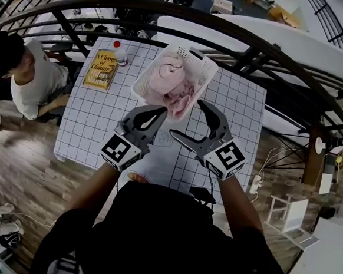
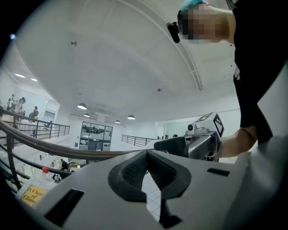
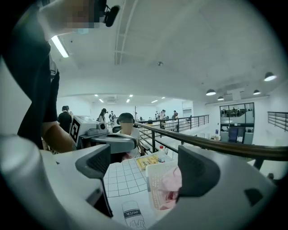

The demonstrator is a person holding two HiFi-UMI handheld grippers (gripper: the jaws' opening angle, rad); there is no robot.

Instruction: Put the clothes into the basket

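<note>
My left gripper [image 1: 157, 111] hangs over the checked table [image 1: 87, 118], its jaws closed on nothing. Just beyond it, the pink clothes [image 1: 171, 80] lie inside the white basket [image 1: 208, 64]. My right gripper [image 1: 186, 118] has its jaws wide apart and empty.

I saw the white perforated basket [image 1: 193, 54] sitting upright and skewed on the far half of the gridded surface [image 1: 90, 121]. The pale pink clothes [image 1: 167, 80] lay crumpled inside it, heaped up to its near rim.
</note>
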